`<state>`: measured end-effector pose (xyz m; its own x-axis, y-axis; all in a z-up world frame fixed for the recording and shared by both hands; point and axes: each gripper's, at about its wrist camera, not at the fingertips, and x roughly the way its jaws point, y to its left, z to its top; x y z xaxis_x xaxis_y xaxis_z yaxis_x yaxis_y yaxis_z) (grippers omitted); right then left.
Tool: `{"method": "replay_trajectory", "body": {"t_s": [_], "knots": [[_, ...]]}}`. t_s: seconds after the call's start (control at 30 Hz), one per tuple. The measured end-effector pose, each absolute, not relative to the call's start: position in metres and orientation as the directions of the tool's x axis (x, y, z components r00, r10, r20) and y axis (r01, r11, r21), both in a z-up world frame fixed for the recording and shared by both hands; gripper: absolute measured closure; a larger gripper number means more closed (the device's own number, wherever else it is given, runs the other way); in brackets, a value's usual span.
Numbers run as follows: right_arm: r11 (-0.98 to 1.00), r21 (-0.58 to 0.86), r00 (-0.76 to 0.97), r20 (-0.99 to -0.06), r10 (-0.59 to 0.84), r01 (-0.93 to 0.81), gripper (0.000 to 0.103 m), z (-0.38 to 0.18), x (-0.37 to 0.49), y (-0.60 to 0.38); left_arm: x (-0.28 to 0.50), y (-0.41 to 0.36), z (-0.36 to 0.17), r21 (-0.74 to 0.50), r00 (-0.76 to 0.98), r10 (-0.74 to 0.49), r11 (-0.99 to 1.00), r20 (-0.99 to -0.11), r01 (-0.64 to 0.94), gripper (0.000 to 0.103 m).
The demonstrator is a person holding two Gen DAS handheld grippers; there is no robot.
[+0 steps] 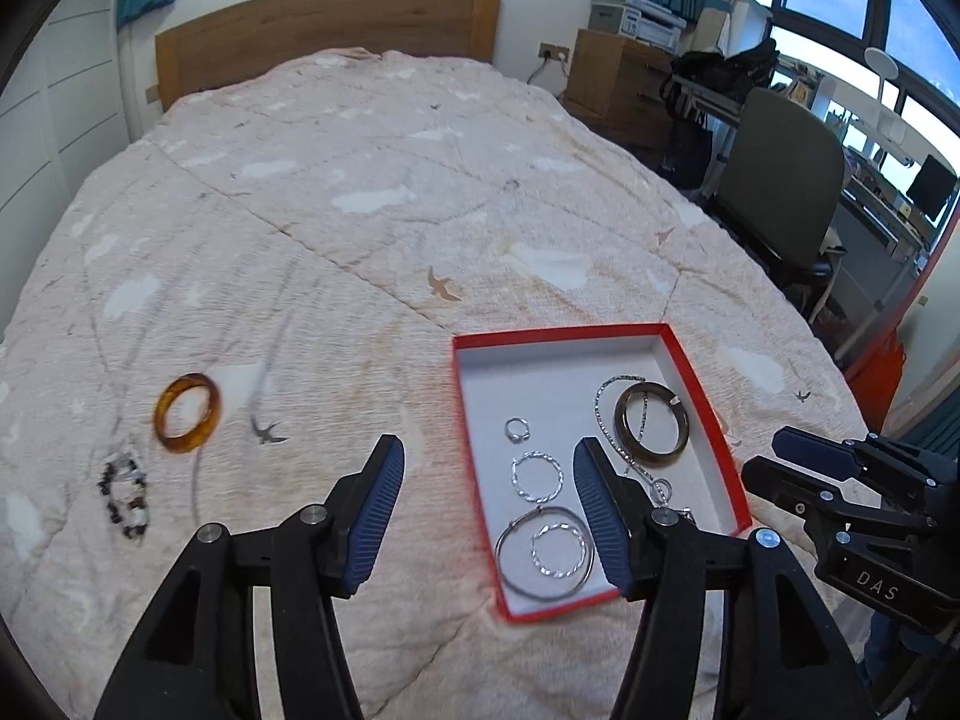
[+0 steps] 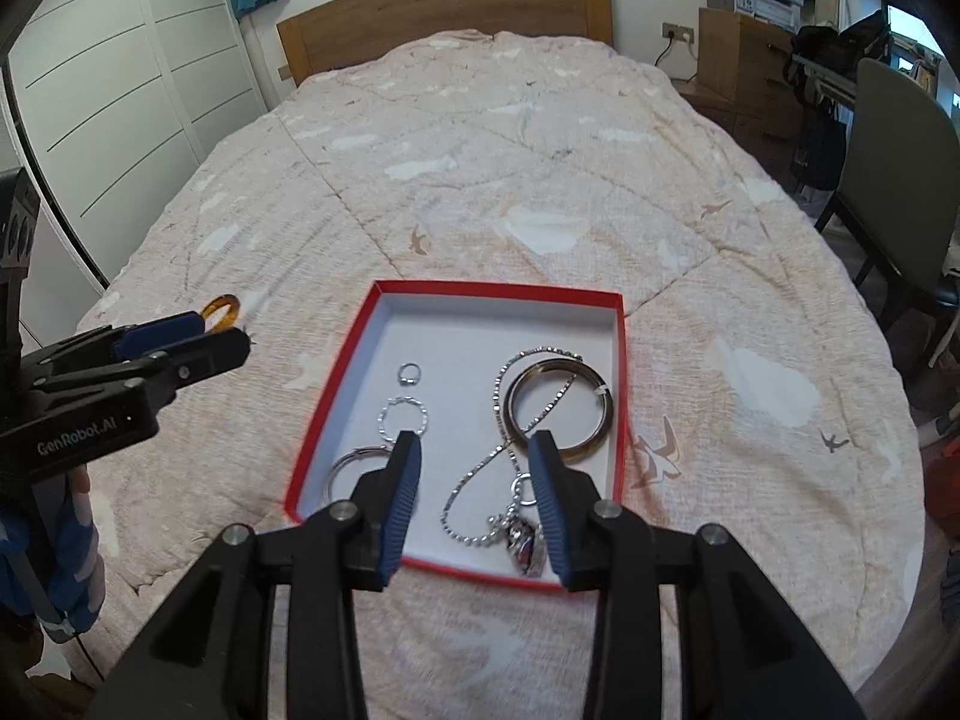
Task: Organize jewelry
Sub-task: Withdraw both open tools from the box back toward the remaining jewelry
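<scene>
A red-rimmed box [image 1: 708,396] [image 2: 498,289] with a white floor lies on the bed. It holds a dark bangle [image 1: 651,423] [image 2: 559,408], a silver chain necklace with a pendant [image 2: 528,540], a small ring [image 1: 516,429] [image 2: 410,372] and several silver hoops [image 1: 537,476] [image 2: 403,417]. An amber bangle [image 1: 187,413] [image 2: 221,307] and a beaded bracelet [image 1: 125,498] lie on the quilt to the left. My left gripper [image 1: 486,456] is open and empty above the box's left edge. My right gripper [image 2: 474,441] is open and empty above the necklace.
The bed's pink quilt [image 1: 372,198] stretches to a wooden headboard [image 1: 324,30]. A grey chair [image 1: 780,180] and a cluttered desk stand at the right, a wooden nightstand [image 1: 618,78] behind. White wardrobe doors [image 2: 120,78] are at the left.
</scene>
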<state>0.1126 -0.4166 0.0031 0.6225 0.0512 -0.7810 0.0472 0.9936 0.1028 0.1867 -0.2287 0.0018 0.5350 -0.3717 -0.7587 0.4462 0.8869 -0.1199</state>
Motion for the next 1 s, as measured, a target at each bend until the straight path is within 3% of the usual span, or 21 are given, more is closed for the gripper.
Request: {"method": "replay_trajectory", "body": {"t_s": [0.57, 0.8, 1.0], "knots": [[0.994, 0.102, 0.738, -0.668, 0.095, -0.036, 0.066, 0.076, 0.035, -0.336, 0.087, -0.126, 0.072, -0.114, 0.687, -0.324, 0.936, -0.651, 0.333, 0.040], [0.993, 0.095, 0.754, -0.647, 0.115, -0.070, 0.066, 0.092, 0.010, -0.306, 0.054, -0.092, 0.088, -0.093, 0.749, -0.270, 0.958, -0.604, 0.271, 0.029], [0.993, 0.081, 0.756, -0.644, 0.121, -0.090, 0.066, 0.101, -0.006, -0.288, 0.038, -0.065, 0.091, -0.098, 0.776, -0.231, 0.972, -0.587, 0.215, 0.027]]}}
